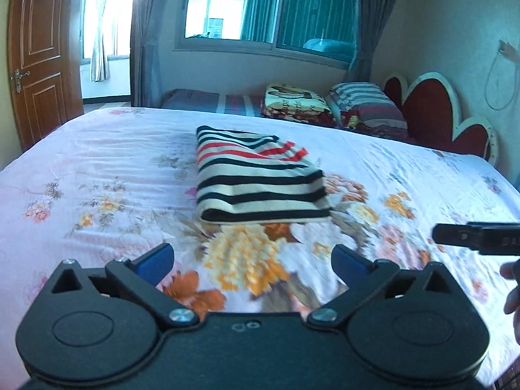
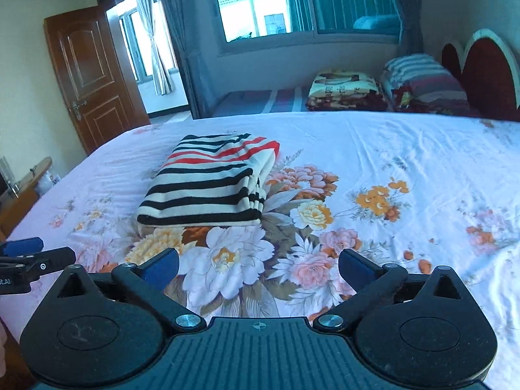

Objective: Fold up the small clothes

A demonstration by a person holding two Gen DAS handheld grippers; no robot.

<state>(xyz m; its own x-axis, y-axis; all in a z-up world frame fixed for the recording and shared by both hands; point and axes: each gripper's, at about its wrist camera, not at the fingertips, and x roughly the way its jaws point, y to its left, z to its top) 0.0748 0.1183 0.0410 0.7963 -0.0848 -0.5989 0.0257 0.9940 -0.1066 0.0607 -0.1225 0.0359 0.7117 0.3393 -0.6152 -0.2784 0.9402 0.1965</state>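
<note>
Two claws, left claw [image 1: 253,256] and right claw [image 2: 258,265], gape; one folded striped garment [image 1: 256,182].

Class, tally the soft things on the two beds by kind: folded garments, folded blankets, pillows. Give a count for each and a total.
Folded striped garment: 1
Folded printed blanket: 1
Striped pillow: 1
Total: 3
</note>
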